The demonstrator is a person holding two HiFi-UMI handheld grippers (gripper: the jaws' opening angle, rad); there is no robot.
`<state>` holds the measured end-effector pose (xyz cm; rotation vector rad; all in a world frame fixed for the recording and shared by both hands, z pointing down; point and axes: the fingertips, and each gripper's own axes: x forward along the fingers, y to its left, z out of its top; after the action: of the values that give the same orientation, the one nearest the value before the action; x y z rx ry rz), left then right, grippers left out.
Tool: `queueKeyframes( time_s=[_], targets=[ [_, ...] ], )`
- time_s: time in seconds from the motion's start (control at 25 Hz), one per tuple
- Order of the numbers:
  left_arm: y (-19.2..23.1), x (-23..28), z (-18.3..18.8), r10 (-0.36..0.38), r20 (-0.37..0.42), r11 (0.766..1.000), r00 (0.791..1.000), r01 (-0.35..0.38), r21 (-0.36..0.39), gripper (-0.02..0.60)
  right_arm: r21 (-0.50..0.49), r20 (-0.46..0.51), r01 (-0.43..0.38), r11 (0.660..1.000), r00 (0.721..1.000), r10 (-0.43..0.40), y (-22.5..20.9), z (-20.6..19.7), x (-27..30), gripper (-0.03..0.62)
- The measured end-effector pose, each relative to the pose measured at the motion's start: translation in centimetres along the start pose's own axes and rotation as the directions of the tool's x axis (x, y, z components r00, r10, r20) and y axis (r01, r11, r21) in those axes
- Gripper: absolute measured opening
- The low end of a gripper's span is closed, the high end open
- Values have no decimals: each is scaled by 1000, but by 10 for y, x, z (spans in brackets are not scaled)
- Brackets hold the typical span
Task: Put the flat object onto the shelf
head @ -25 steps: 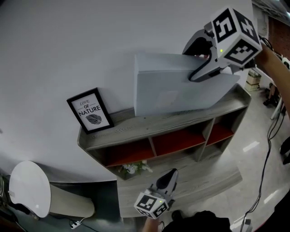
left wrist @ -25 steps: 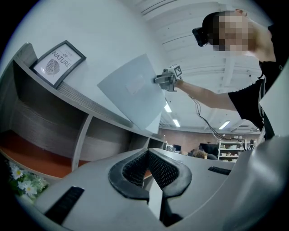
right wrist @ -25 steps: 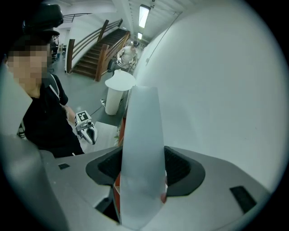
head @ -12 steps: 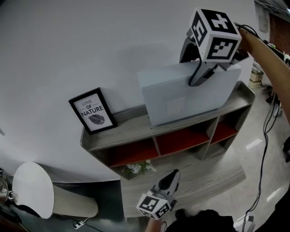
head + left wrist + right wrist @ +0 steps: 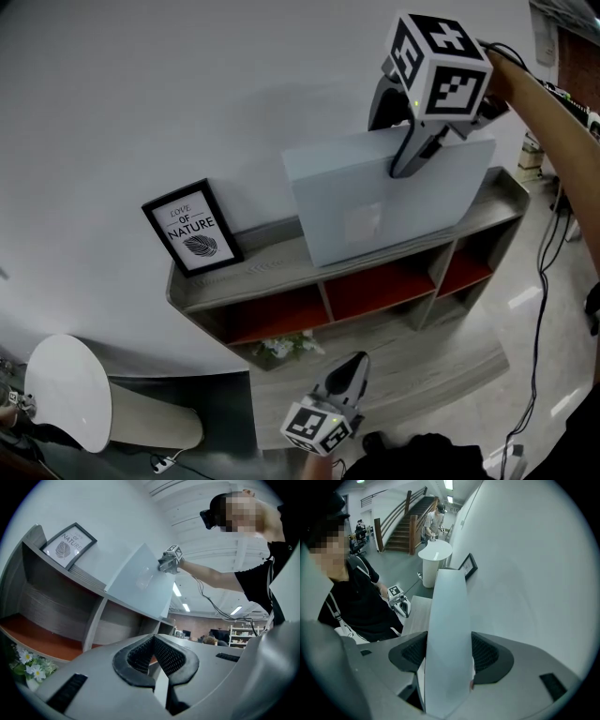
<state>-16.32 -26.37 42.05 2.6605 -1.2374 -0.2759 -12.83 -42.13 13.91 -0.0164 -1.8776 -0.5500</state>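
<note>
A flat pale grey panel (image 5: 384, 197) stands on edge on the top of the grey wooden shelf (image 5: 253, 272), leaning toward the white wall. My right gripper (image 5: 403, 150) is shut on the panel's upper edge; in the right gripper view the panel (image 5: 447, 634) fills the gap between the pads. My left gripper (image 5: 349, 370) hangs low in front of the shelf, shut and holding nothing. The left gripper view shows the panel (image 5: 138, 581) and the right gripper (image 5: 169, 560) from below.
A black-framed "Love of Nature" picture (image 5: 187, 228) leans on the shelf top at the left. The shelf has red-floored compartments (image 5: 375, 286), with a small flower bunch (image 5: 277, 347) below. A white round stand (image 5: 66, 394) is at the lower left. Cables (image 5: 548, 309) hang at the right.
The right gripper swung the panel from a tilted pose to nearly upright on the shelf top one second ago; over the last half second it has hardly moved. The left gripper stays put.
</note>
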Motion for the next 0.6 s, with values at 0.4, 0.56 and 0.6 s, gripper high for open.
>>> queueKeyframes(
  time_s=[0.4,0.56,0.6],
  targets=[
    [10,-4,-3,10,-2,1000,1000,-10,-3,12,-24,-99,-28,999,995,26,-3,-5,7,285],
    [12,-4,-2,11,2,1000,1000,-11,-8,12,-20,-138,-4,1000,990,2,-9,-7,7,285],
    [12,-4,-2,9,1,1000,1000,-9,-8,12,-20,-138,10,1000,990,-12,-12,-7,7,285]
  ],
)
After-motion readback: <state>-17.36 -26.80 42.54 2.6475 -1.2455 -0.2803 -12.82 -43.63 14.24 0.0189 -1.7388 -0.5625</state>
